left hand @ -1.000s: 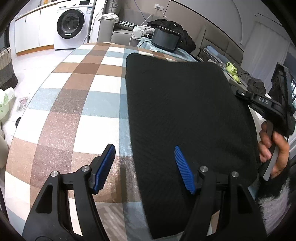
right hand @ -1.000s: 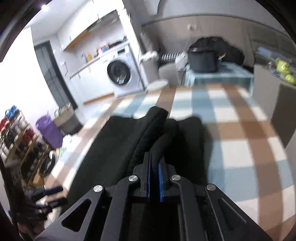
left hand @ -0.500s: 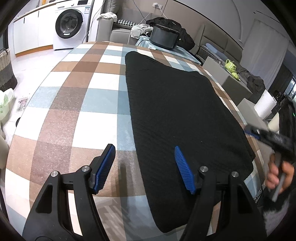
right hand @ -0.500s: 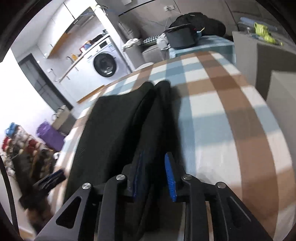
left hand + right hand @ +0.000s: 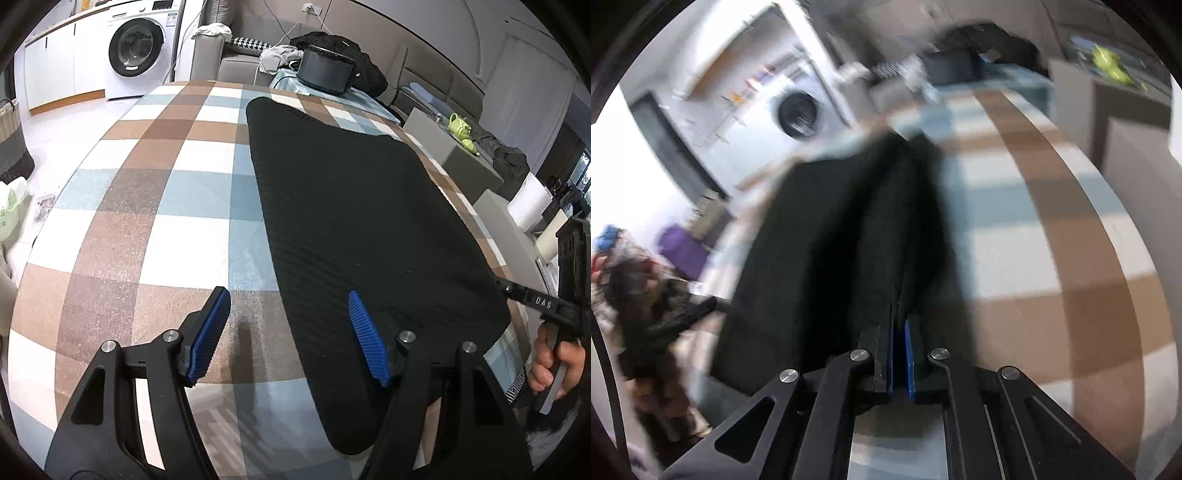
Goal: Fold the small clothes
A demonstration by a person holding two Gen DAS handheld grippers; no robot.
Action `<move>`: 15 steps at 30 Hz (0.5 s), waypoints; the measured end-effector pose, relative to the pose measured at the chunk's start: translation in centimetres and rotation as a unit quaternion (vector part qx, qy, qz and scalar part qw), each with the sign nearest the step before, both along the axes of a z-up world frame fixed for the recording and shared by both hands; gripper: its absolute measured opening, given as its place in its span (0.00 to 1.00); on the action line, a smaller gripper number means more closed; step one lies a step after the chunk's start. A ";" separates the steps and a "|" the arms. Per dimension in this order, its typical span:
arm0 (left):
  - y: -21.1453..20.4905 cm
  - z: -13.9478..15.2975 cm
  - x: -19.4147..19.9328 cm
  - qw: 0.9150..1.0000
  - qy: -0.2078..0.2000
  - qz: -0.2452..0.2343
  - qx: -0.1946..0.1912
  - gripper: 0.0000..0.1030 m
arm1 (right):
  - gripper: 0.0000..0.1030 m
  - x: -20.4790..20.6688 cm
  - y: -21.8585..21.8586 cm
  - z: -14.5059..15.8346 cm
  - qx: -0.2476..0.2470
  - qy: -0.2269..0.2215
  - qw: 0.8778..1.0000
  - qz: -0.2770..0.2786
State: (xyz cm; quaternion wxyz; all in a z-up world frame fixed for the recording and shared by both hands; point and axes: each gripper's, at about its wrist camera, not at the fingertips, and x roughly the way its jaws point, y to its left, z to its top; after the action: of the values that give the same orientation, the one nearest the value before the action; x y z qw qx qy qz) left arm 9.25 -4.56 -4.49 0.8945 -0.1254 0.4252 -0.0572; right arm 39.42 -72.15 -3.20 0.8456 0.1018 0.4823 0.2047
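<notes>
One black knit garment (image 5: 354,221) spread flat mid-frame on checked table (image 5: 155,206), soft, limp, best taken by edges; right gripper (image 5: 900,325) clenched on its hem, left gripper (image 5: 288,332) released above near edge

left gripper (image 5: 290,334) jaws apart | over black garment (image 5: 354,206) edge | checked tablecloth (image 5: 147,206)
</notes>
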 end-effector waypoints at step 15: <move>0.4 -0.6 0.2 1.000 0.009 0.001 -0.001 0.62 | 0.31 9.3 6.8 1.7 0.070 0.025 0.996 0.056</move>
State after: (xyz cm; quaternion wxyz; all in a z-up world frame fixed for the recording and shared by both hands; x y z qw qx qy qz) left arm 9.43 -4.13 -5.12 0.8908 -0.1269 0.4329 -0.0554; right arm 48.68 -65.38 -1.54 0.8112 0.1387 0.4926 0.2829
